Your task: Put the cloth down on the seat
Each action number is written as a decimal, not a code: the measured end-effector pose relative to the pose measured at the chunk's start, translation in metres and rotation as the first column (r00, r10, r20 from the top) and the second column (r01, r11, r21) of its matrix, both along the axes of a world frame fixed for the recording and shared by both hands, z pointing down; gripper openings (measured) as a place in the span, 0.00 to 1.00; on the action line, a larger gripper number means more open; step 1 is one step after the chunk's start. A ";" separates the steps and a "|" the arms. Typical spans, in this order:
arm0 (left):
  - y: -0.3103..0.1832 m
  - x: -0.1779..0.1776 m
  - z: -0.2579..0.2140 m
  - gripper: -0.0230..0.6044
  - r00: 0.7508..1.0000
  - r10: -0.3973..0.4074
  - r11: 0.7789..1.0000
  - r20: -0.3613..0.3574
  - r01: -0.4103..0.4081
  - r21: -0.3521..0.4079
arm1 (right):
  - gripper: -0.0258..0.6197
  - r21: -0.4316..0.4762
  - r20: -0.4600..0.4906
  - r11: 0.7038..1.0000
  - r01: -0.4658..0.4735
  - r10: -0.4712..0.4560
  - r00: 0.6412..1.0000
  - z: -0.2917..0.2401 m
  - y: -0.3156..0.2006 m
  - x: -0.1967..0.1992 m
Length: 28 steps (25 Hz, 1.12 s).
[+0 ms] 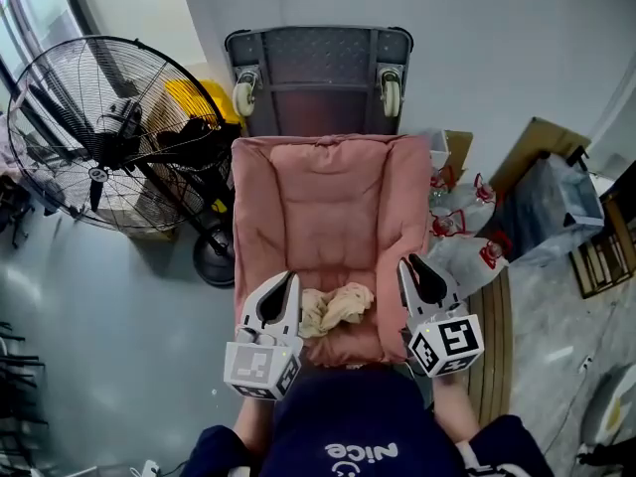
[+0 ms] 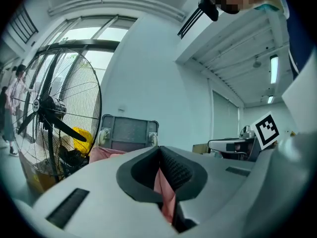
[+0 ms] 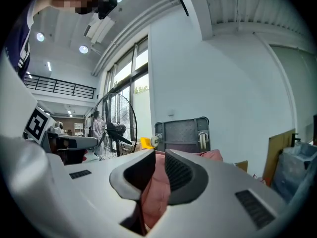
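Two hand-held grippers are hanging side by side in the lower middle of the head view. Both are pointing up the frame toward the pink seat (image 1: 318,207) and lying close to level, with their marker cubes turned to the camera. The left gripper (image 1: 285,288) is sitting over the seat's lower left corner. Its jaws are pressing together tip to tip with nothing between them, and only a sliver of pink seat is showing beyond them in its own view. The right gripper (image 1: 415,269) is hanging over the seat's right-hand bolster, with a forearm (image 1: 452,410) running down from it toward the bottom edge. Its jaws are standing a narrow gap apart and gripping nothing, the pink padding showing through the gap. The cloth (image 1: 336,309) is lying loose on the front part of the seat, between the two grippers and just beside the left one, free of both. It is showing as a small cream heap, crumpled into folds against the pink.
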<state>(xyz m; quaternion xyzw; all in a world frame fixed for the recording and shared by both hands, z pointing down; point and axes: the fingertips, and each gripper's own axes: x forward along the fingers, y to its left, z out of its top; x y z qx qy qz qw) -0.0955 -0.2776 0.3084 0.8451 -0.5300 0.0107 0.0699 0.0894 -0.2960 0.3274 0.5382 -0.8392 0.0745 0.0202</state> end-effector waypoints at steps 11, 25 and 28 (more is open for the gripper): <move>0.011 -0.010 -0.001 0.07 1.000 -0.015 1.000 -0.008 0.015 0.011 | 0.13 0.041 0.016 0.999 -0.025 0.024 1.000 -0.005 0.012 0.000; 0.030 -0.015 0.015 0.07 0.999 -0.032 0.999 0.024 0.032 -0.019 | 0.12 0.027 -0.055 0.998 -0.061 0.062 0.997 0.006 0.025 0.000; 0.034 -0.016 0.018 0.07 0.999 -0.034 0.999 0.032 0.034 -0.017 | 0.12 0.025 -0.059 0.998 -0.055 0.057 0.997 0.009 0.028 -0.001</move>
